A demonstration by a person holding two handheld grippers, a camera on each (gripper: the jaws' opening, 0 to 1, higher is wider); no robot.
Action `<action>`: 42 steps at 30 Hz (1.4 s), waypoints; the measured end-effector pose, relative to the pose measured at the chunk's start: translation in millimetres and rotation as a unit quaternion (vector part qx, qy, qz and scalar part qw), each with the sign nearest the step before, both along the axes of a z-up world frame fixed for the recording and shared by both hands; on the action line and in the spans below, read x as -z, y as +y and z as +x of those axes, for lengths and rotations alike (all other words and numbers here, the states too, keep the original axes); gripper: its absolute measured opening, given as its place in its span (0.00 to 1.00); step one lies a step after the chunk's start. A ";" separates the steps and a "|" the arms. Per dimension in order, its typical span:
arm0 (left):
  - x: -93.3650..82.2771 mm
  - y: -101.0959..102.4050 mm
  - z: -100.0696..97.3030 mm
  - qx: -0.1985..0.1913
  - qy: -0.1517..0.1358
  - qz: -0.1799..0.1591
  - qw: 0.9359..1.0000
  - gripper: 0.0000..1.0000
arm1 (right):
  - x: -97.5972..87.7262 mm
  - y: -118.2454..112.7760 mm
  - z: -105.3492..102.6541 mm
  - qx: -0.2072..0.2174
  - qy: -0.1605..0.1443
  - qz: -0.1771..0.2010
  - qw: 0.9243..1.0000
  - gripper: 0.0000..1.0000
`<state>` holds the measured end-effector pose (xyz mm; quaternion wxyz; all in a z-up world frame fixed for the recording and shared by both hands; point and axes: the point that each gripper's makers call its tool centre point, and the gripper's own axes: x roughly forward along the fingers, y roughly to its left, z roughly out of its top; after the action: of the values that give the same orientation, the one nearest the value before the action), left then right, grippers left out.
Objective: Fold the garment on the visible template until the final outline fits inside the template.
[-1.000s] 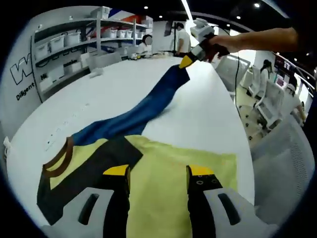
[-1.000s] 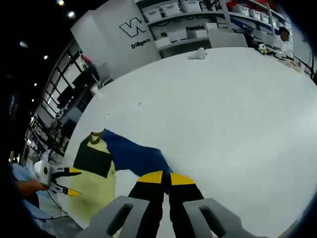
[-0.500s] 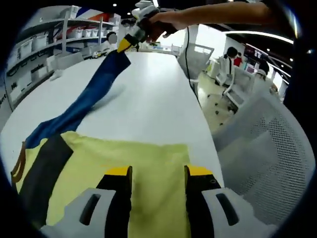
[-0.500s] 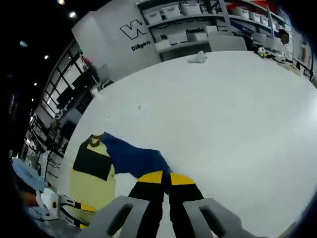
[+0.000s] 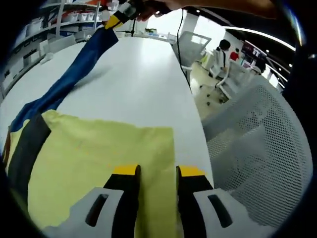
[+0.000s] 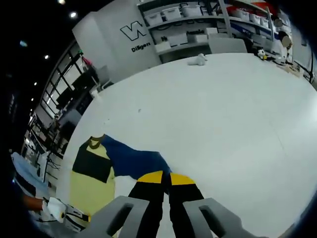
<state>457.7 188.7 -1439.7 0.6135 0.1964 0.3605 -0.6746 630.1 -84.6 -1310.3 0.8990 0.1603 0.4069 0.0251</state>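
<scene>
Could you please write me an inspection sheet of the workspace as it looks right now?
Surface: white table, broad and mostly bare; no template outline can be made out.
Job's things: garment spread flat, yellow body with a black panel; its blue sleeve is stretched out across the table.
Clutter: a small white object at the far table edge.
Grippers: right gripper has its jaws closed on the blue sleeve end; left gripper has its jaws slightly apart over the yellow hem, grip unclear.
Cables: a dark cable hangs below the person's hand.
Surroundings: shelves with bins, mesh chair beside the table, people in the background.
</scene>
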 end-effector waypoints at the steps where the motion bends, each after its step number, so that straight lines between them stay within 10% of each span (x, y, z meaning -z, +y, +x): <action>1: -0.4 0.2 -3.9 0.006 0.005 -0.001 1.000 0.29 | -1.0 -0.7 0.6 0.001 -0.001 0.000 1.000 0.00; 23: -3.7 4.7 -26.3 0.039 0.030 0.003 0.999 0.34 | -23.7 -16.0 25.5 0.028 -0.018 -0.010 0.999 0.00; 42: -66.0 30.4 48.1 -0.101 -0.055 -0.080 0.990 0.50 | -36.1 19.1 22.9 0.008 0.003 0.022 1.000 0.00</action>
<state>505.8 219.1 -1373.7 0.7113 0.1456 0.2890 -0.6239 652.9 -65.5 -1274.2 0.8942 0.1833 0.4076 0.0266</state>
